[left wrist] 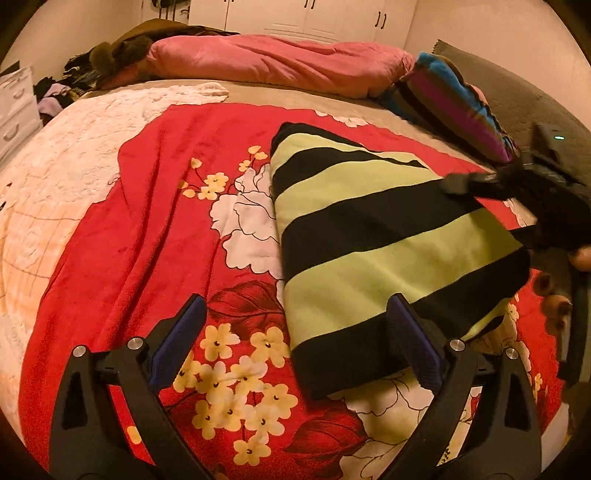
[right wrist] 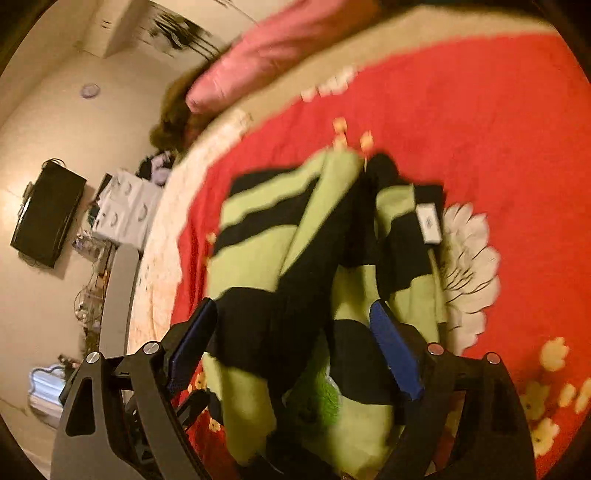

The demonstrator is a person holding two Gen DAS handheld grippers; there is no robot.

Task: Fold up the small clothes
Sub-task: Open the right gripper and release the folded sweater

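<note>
A lime-green and black striped fleece garment (left wrist: 369, 236) lies folded on a red floral blanket (left wrist: 155, 221) spread over the bed. My left gripper (left wrist: 295, 325) is open, low over the blanket, with the garment's near left corner between its blue pads and neither pad pressing it. In the left wrist view one finger (left wrist: 458, 183) of the right gripper reaches over the garment's far right edge. The blurred right wrist view has my right gripper (right wrist: 295, 339) open above the bunched striped garment (right wrist: 258, 258), whose white label (right wrist: 428, 223) faces up; cloth lies between the spread fingers.
A pink duvet (left wrist: 277, 62) and a striped multicolour pillow (left wrist: 450, 96) lie along the bed's far side. White drawers (left wrist: 14, 107) and a heap of clothes (left wrist: 70, 85) stand at the left. Wardrobe doors (left wrist: 314, 14) fill the back wall. A black screen (right wrist: 48, 214) hangs on a wall.
</note>
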